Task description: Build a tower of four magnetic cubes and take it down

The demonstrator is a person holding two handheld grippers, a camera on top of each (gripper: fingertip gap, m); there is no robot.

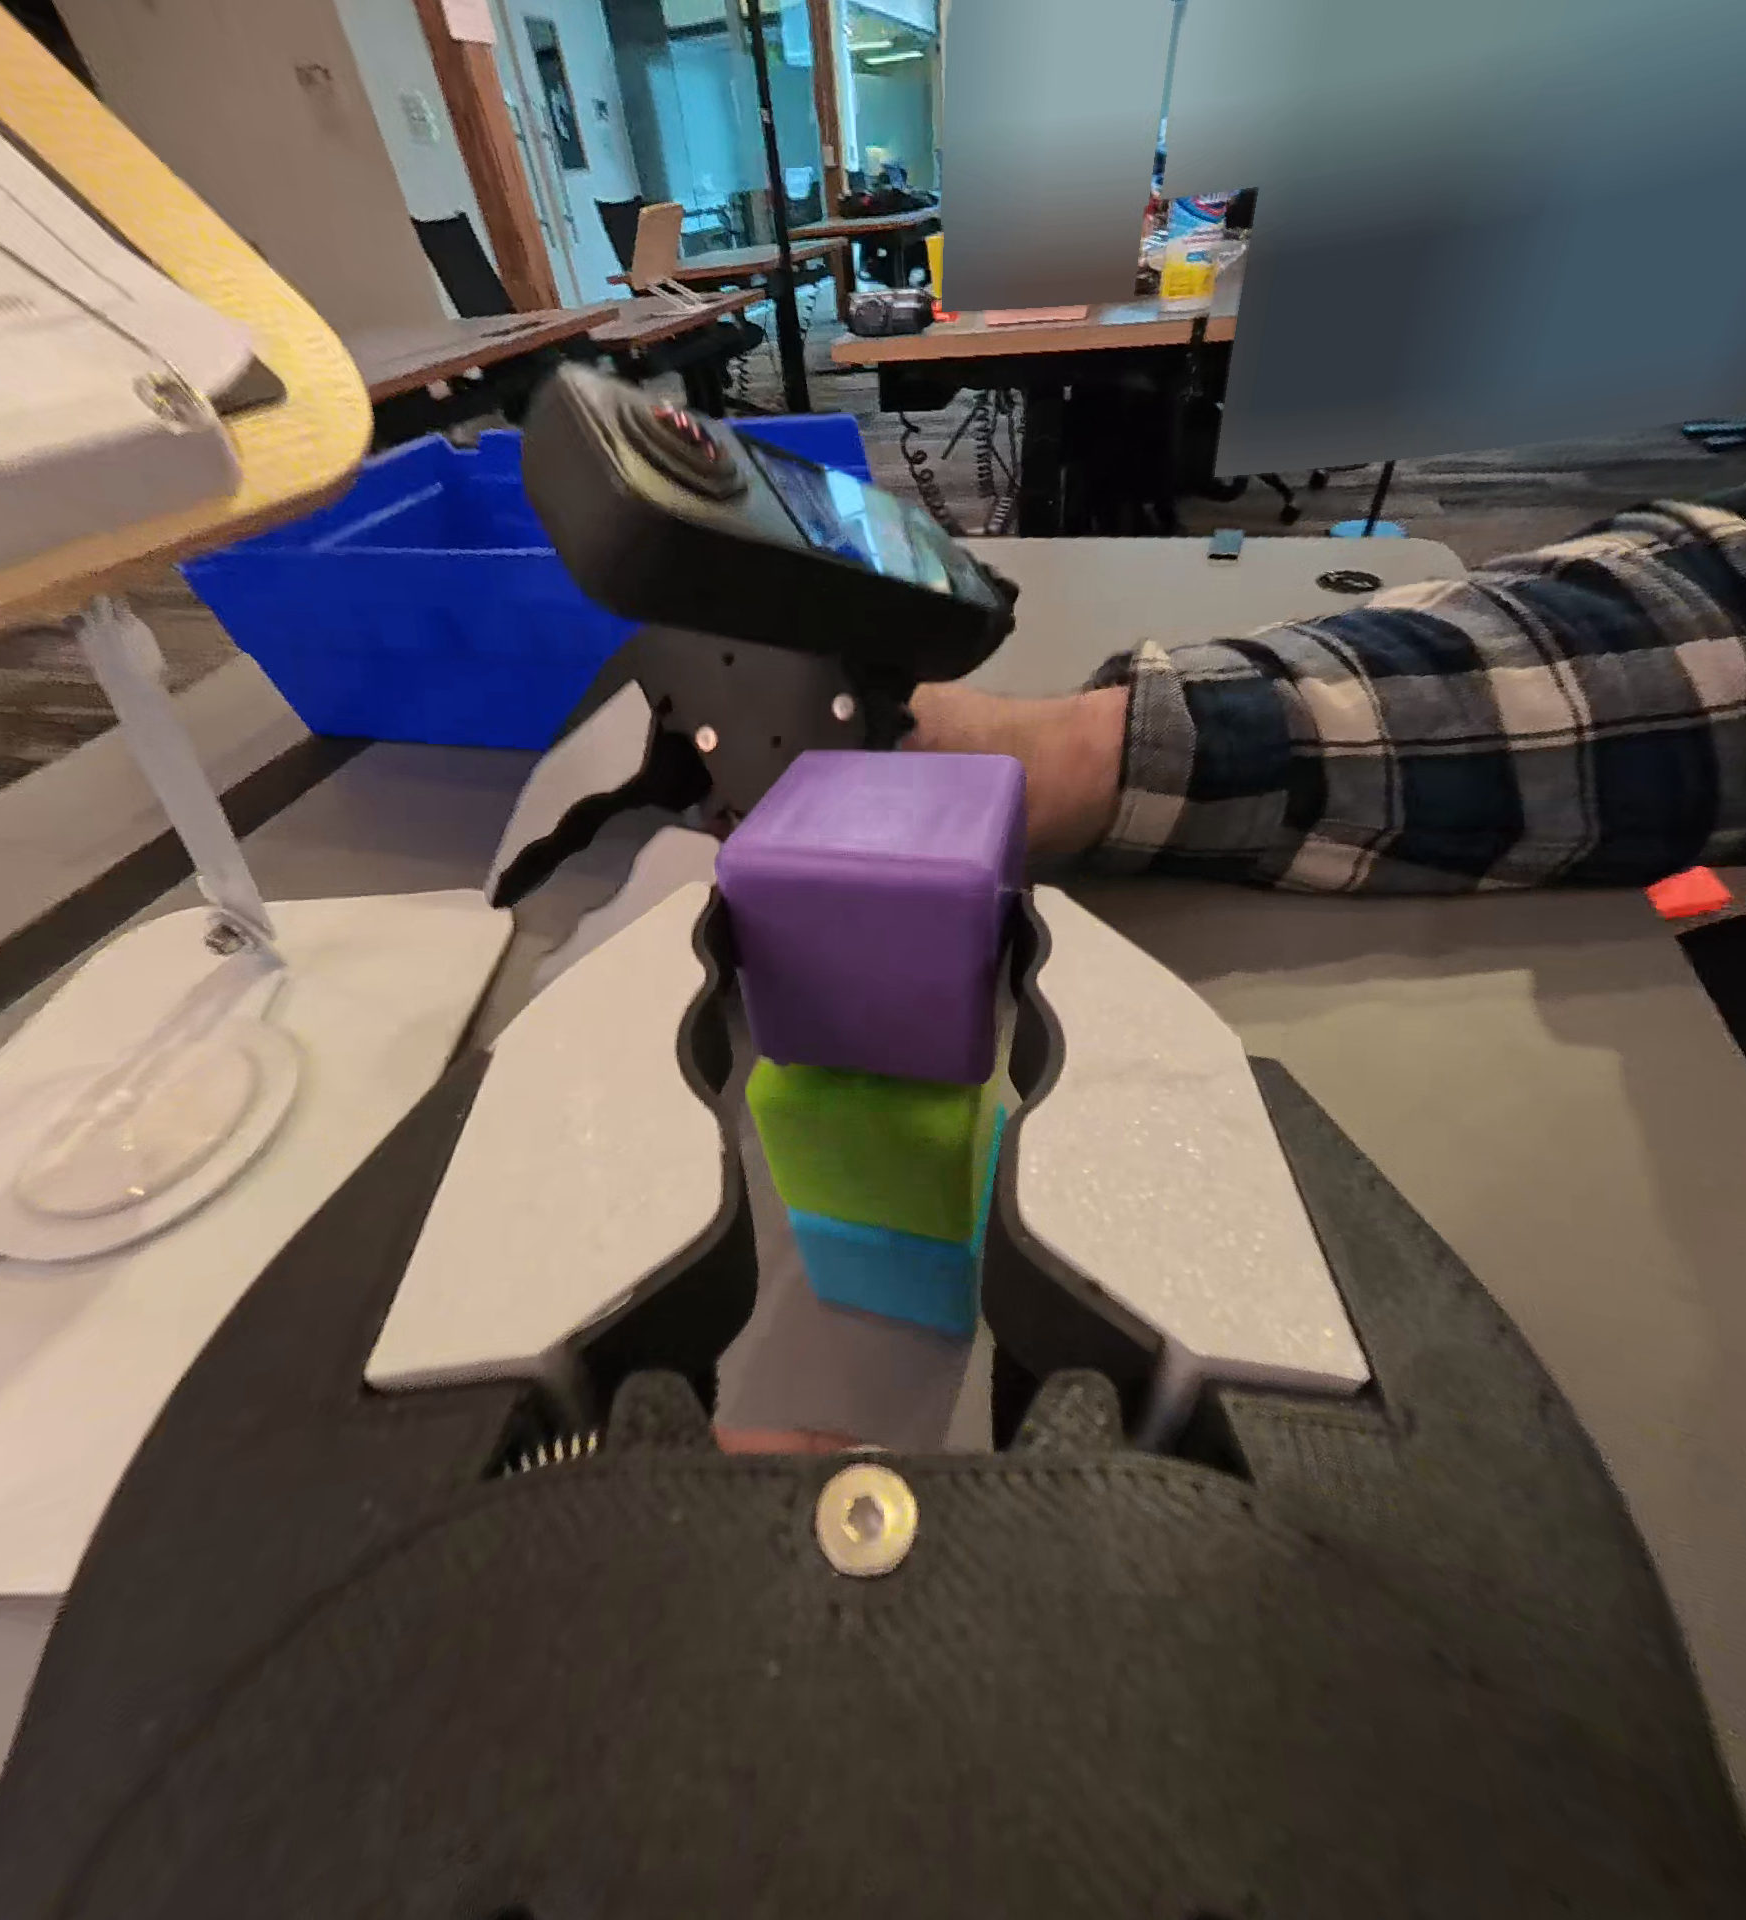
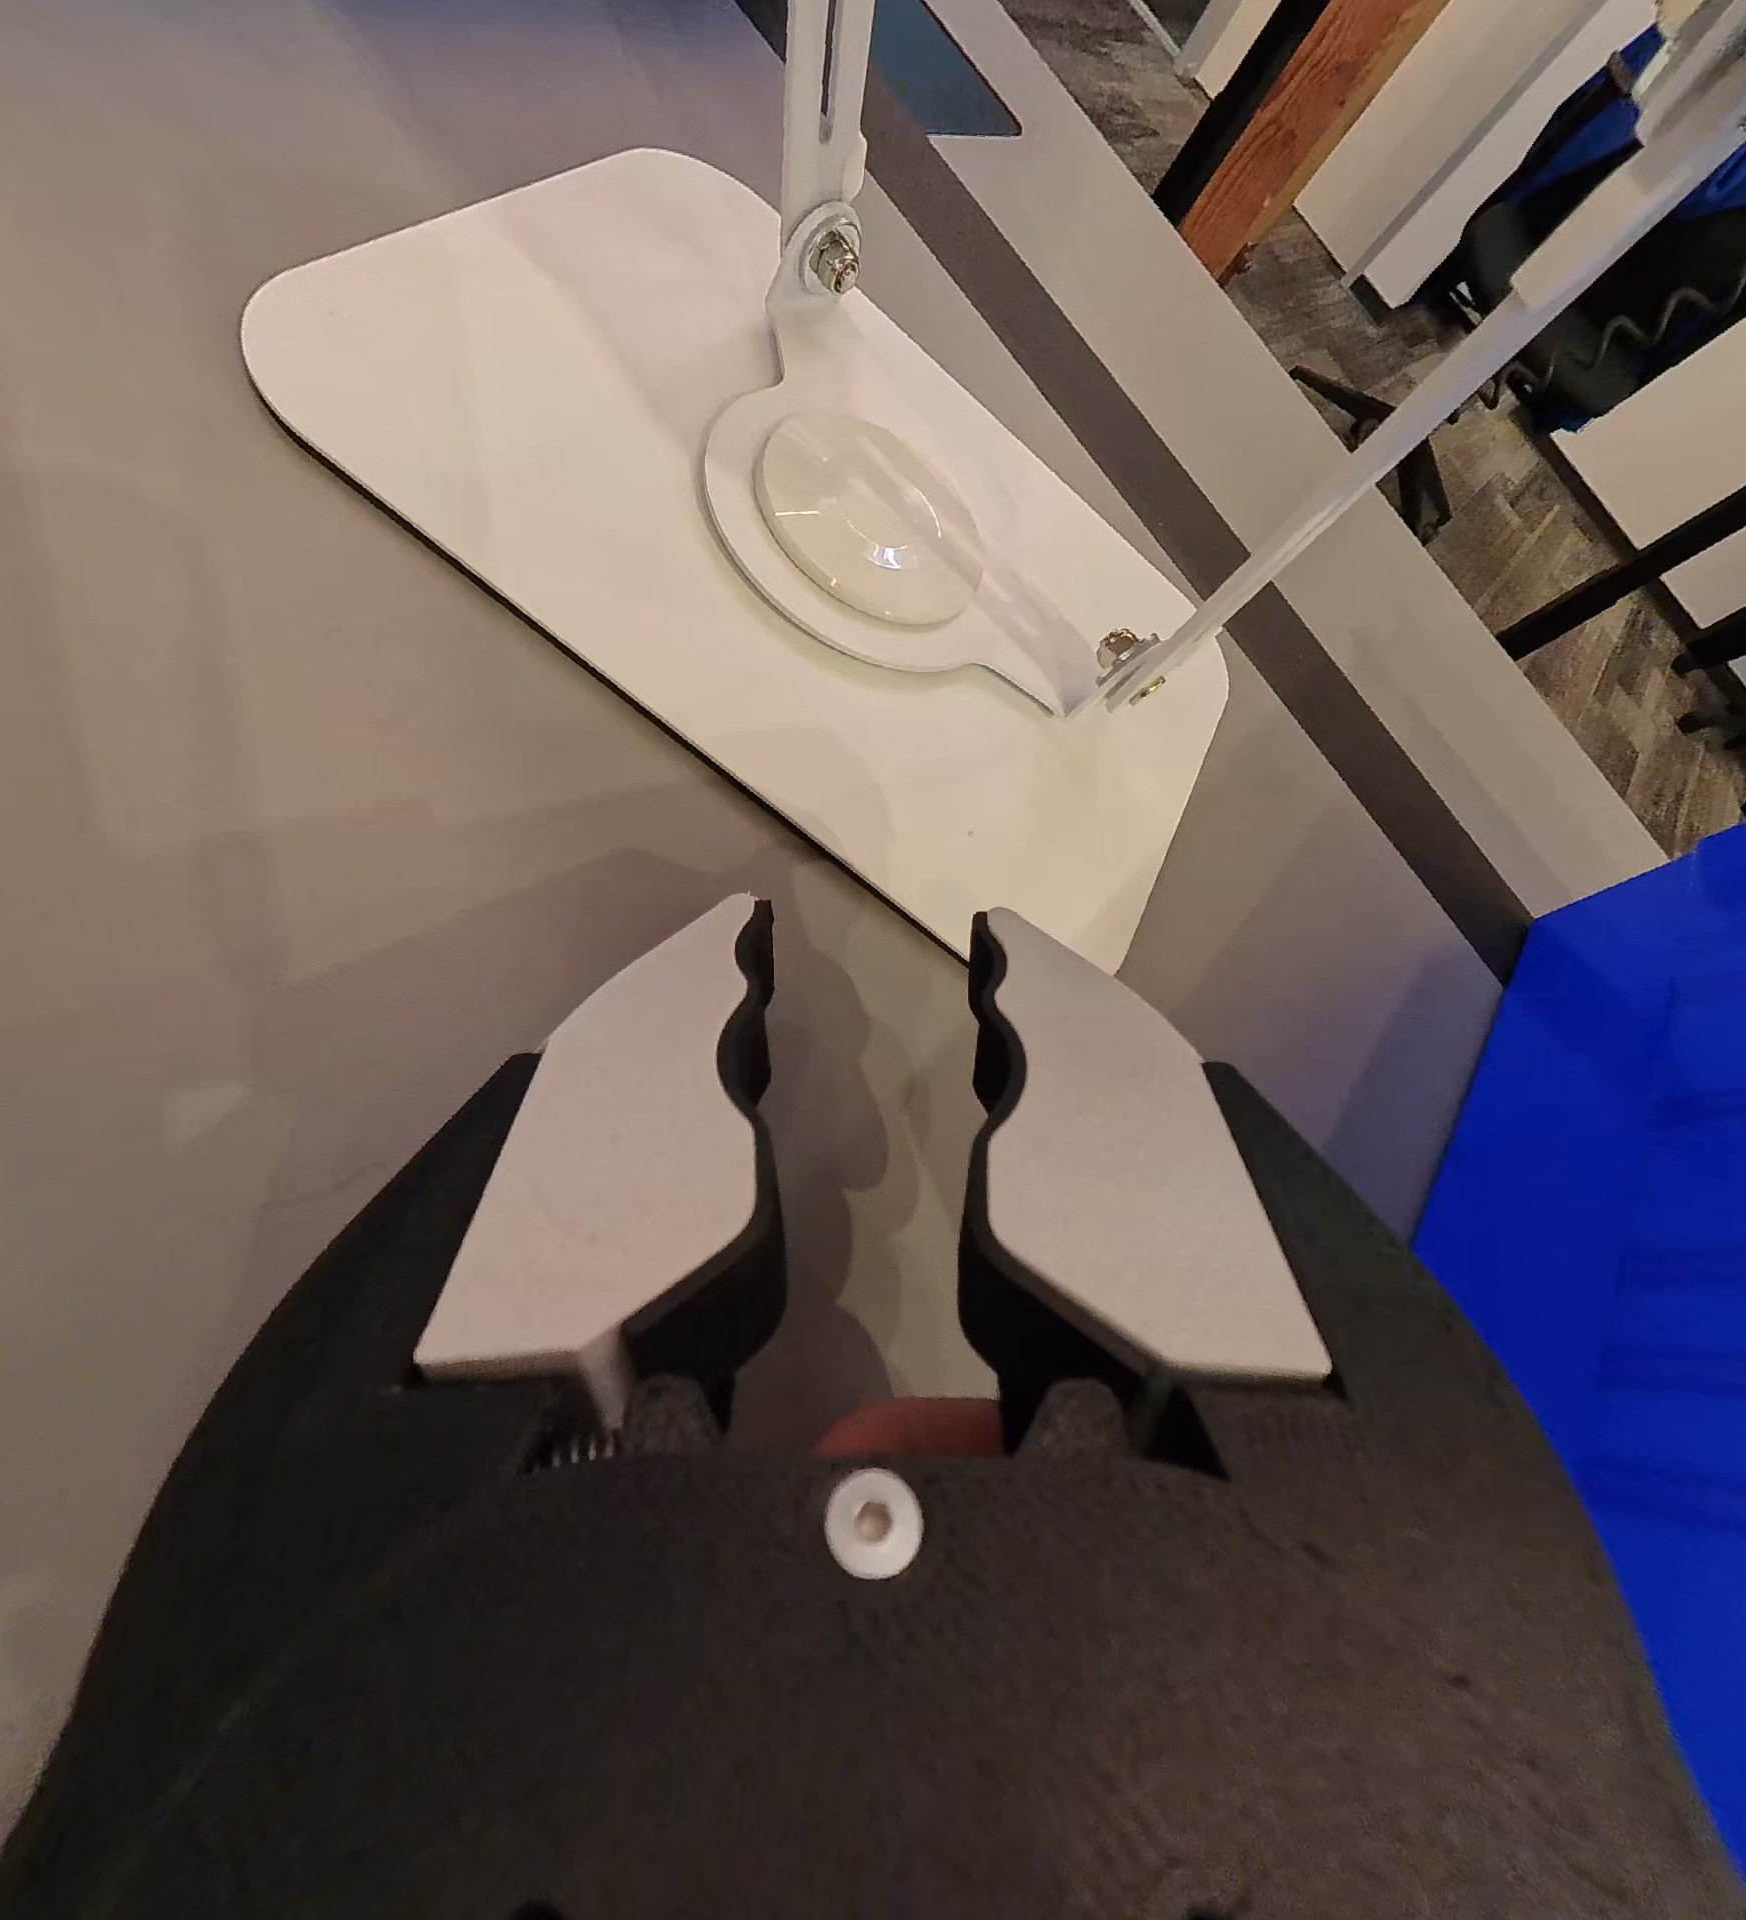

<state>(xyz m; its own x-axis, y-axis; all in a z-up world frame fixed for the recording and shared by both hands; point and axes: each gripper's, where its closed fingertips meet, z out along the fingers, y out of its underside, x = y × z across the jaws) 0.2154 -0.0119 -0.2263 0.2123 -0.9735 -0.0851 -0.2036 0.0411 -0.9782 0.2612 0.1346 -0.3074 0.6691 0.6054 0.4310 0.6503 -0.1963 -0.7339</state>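
Off to the left of my left tongs (image 1: 869, 935) stands a white stand base (image 1: 225, 1039) with a clear round pad, its thin strut rising to a tilted board overhead. Beyond it, left of centre, a blue bin (image 1: 412, 613) sits on the grey table (image 1: 1420, 1091).

Straight ahead, between my left fingers, is the tower: a blue cube (image 1: 890, 1278) on the table, a green cube (image 1: 869, 1143) on top of it, a purple cube (image 1: 864, 925) on top of that. I count three in this view. My left tongs are clenched on the purple cube, both fingertips pressed against its sides; the green and blue cubes sit lower in the gap between the fingers, and I cannot tell whether those touch them.

Just behind the tower, my right tongs' black body with its camera faces me, held in my hand (image 1: 1014, 748), the plaid sleeve (image 1: 1471, 727) running off to the right. Farther right, a small red piece (image 1: 1692, 891) lies on the table, well apart from the tower.

In my right wrist view, my right tongs (image 2: 871, 920) are released, the fingers parted with only bare table between them. The white stand base (image 2: 557, 436) lies just ahead of their tips, and the blue bin (image 2: 1627, 1195) is to their right. No cube appears in this view.
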